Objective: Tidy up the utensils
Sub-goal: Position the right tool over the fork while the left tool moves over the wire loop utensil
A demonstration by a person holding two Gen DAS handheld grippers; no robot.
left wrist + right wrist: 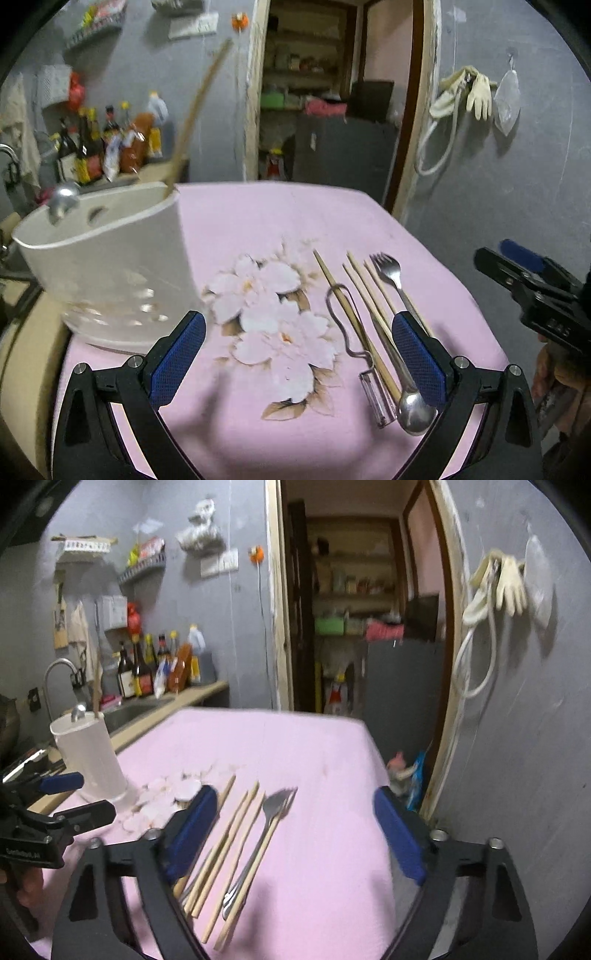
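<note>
A white utensil holder (110,266) stands at the left of the pink flowered cloth (258,229), with a wooden handle (195,110) and a metal knob (64,197) sticking out of it. To the right lie several chopsticks (354,314), a fork (388,269), a spoon (415,410) and a peeler (376,398). My left gripper (298,318) hovers open over the flower print, its right finger beside the spoon. My right gripper (295,793) is open above the fork (275,808) and chopsticks (229,842), touching none of them. The holder (92,760) stands far left.
A counter with a sink, a faucet (59,675) and several bottles (155,664) runs behind the holder. The table's far edge meets an open doorway (351,627). A grey wall with hanging gloves (509,579) stands close on the right.
</note>
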